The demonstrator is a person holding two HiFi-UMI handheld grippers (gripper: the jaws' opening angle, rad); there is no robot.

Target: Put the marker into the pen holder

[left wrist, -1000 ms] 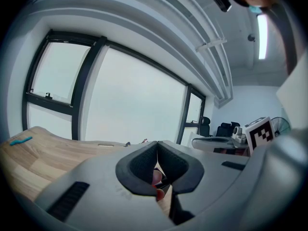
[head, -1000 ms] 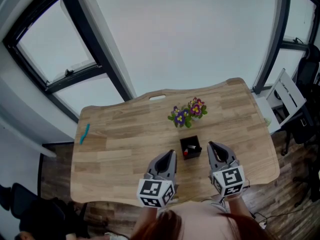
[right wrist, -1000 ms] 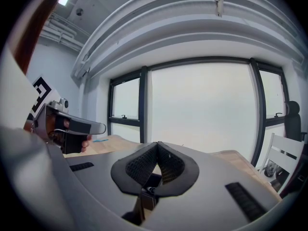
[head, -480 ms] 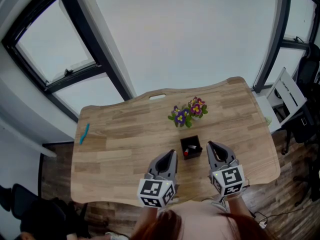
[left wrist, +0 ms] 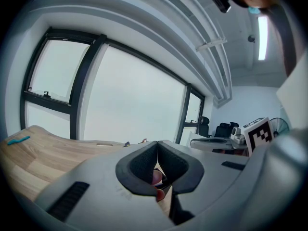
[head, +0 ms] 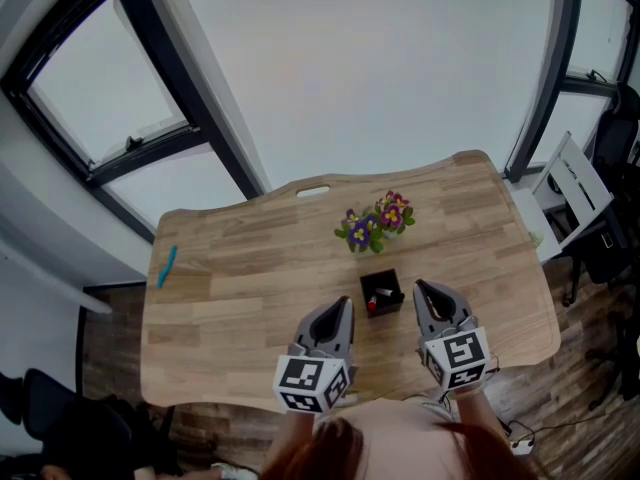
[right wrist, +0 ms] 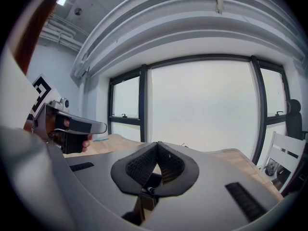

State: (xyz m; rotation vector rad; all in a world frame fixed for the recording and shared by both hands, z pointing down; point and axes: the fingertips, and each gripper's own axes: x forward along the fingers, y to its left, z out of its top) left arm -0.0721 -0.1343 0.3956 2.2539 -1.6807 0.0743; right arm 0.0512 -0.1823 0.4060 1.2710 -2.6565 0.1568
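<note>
Left tongs — jaws pressed together, nothing held. Right tongs — likewise fully closed and empty. Both are over the near part of the wooden counter. The black pen holder stands between the two tips, touching neither. The marker sits inside it, red end showing. Small potted flowers stand just beyond the holder. A teal object lies well off to the left of the left tongs, near the counter's edge.

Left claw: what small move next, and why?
Probably open the left claw and start toward the teal marker at the left edge of the table: this claw and the right claw are shut and empty, and the marker lies far from the pen holder.
</note>
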